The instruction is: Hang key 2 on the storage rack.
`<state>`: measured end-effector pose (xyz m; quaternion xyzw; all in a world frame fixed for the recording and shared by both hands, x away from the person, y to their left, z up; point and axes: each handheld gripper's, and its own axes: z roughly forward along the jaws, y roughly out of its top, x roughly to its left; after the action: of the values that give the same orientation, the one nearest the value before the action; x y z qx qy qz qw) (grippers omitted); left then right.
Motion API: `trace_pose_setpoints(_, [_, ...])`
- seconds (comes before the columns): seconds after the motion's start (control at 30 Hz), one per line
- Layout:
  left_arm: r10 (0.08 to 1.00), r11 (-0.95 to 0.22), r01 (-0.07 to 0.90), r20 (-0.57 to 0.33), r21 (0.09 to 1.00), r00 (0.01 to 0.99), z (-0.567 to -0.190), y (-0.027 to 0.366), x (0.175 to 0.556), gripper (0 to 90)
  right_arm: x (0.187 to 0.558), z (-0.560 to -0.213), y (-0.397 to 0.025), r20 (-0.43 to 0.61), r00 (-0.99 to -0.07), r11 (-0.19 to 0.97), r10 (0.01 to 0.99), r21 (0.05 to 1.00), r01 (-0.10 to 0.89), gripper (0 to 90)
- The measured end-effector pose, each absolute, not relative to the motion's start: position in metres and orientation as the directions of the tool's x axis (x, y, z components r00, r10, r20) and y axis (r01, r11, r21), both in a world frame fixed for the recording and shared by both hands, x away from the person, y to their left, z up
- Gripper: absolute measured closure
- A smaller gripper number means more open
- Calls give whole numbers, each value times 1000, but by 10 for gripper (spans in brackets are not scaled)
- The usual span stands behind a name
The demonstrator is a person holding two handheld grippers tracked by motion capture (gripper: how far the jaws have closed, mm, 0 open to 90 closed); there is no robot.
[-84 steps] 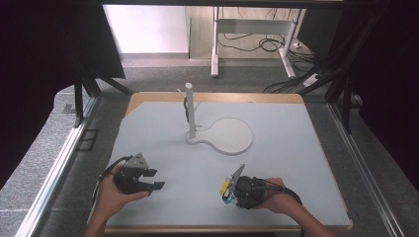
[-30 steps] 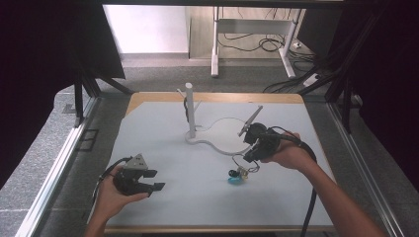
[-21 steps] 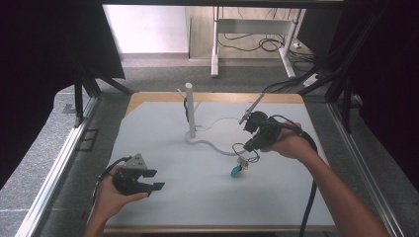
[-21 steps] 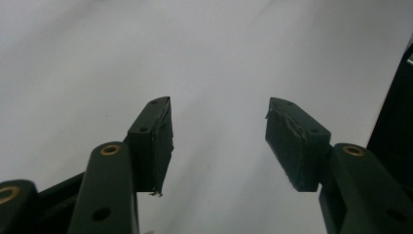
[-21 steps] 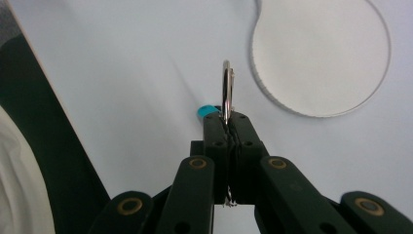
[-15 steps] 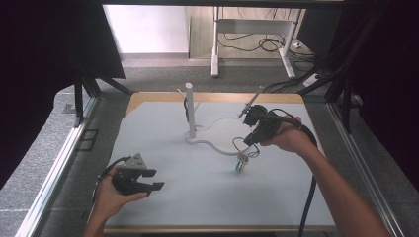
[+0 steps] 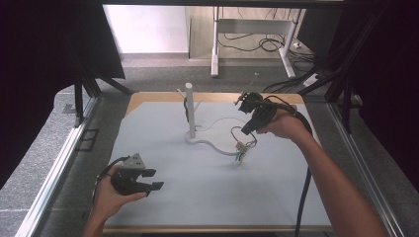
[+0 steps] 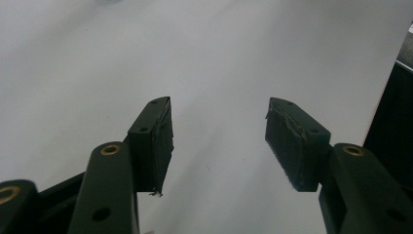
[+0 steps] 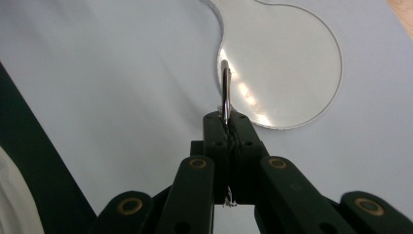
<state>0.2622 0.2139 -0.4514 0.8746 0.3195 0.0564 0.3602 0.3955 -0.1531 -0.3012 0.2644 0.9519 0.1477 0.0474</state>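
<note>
My right gripper [image 7: 246, 130] hangs above the far right of the table, shut on a thin metal key ring [image 9: 225, 90] seen edge-on between its pads. From the ring dangles a small bunch of keys and charms [image 7: 241, 152], clear of the table. Below it lies the round flat base [image 9: 287, 63] of a white stand. The stand's upright post [image 7: 189, 108] rises to the left of the gripper. At the front left my left gripper [image 7: 155, 179] rests low over the mat, open, with nothing between its fingers [image 8: 156, 136].
A pale blue-grey mat [image 7: 197, 197] covers the tabletop, with a wooden edge at the back. A black cable [image 7: 302, 197] trails from the right gripper along the person's forearm. Dark curtains flank both sides, and desk legs and cables stand beyond the table.
The right gripper has carried the key bunch from the table's front up and back to above the stand's round base. The left gripper has stayed put.
</note>
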Motion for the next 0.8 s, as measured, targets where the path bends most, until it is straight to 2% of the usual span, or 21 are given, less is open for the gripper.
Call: trace_pose_setpoints(0.8, [607,-508,536,-161,675,778,-452,221,263,440,418,-291,-141,-22,-838,800,545,312,512,880])
